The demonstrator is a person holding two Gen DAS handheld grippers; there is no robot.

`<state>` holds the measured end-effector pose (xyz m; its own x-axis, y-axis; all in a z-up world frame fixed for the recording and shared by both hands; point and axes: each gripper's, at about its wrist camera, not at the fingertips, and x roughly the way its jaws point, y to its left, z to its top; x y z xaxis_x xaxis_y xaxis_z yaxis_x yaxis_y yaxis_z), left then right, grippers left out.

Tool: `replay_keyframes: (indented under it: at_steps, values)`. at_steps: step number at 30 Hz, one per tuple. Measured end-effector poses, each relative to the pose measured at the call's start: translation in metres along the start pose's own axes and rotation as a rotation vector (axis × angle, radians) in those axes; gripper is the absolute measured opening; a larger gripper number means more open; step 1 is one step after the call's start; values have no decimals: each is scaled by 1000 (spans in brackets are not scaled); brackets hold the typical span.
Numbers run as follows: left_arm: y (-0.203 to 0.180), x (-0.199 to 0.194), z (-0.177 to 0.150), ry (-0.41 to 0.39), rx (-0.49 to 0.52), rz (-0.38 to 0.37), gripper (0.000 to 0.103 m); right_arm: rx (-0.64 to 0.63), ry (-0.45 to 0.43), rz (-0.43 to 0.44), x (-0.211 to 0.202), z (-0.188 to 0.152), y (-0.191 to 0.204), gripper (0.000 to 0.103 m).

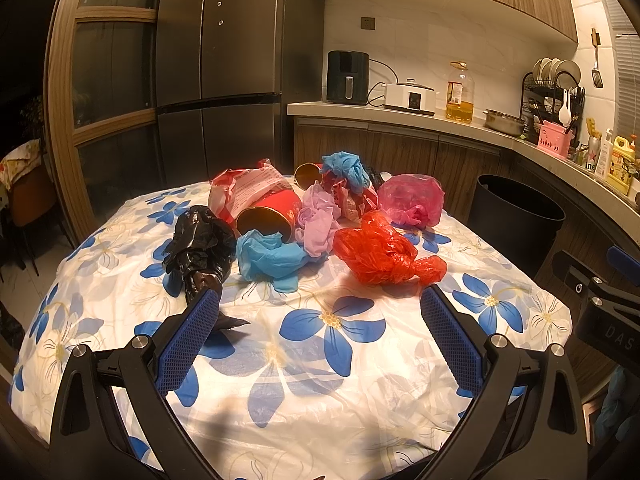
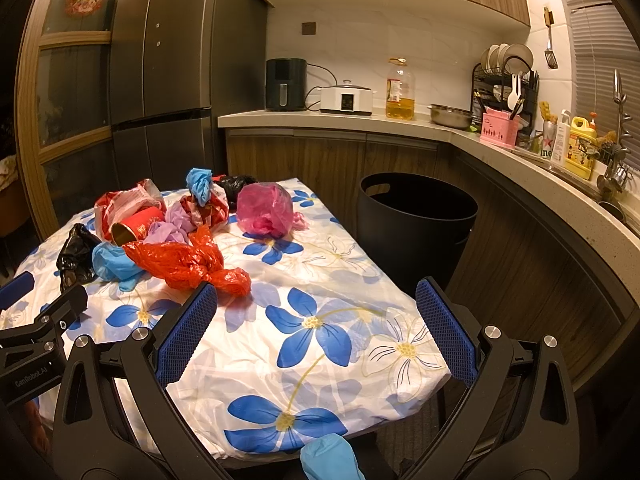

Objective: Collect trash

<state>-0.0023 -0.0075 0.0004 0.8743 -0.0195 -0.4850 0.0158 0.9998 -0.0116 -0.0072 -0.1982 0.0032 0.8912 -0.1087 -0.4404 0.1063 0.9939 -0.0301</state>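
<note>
A heap of trash lies at the far side of the table (image 1: 520,320): a black bag (image 1: 200,244), a blue glove (image 1: 268,258), a knotted red bag (image 1: 380,254), a pink bag (image 1: 412,198), a lilac wad (image 1: 318,218) and a red can (image 1: 272,214) on its side. My left gripper (image 1: 320,296) is open just short of the heap, its left pad touching the black bag's tail. My right gripper (image 2: 316,290) is open over the tablecloth, its left pad beside the red bag (image 2: 188,262). The black bin (image 2: 416,220) stands past the table's right edge.
A counter (image 2: 320,120) runs behind and along the right with an air fryer (image 2: 286,84), cooker, oil bottle (image 2: 400,90), steel bowl and dish rack (image 2: 504,80). A grey fridge (image 1: 224,64) stands at the back left. A blue glove (image 2: 330,458) shows at the bottom edge below the table.
</note>
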Motion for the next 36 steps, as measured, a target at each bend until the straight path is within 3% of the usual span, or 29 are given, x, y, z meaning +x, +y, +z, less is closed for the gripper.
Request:
replay_keyframes:
  at_steps: [18,29,36]
  values:
    - [16,3,-4,-16,-44,23,97,-5,-15,39,4,2,10,98]
    - [68,15,-10,-32,-155,154,97,-17,-29,158,29,-1,28,98]
    - [93,38,-2,-40,-186,223,97,-31,-30,235,50,-4,47,92]
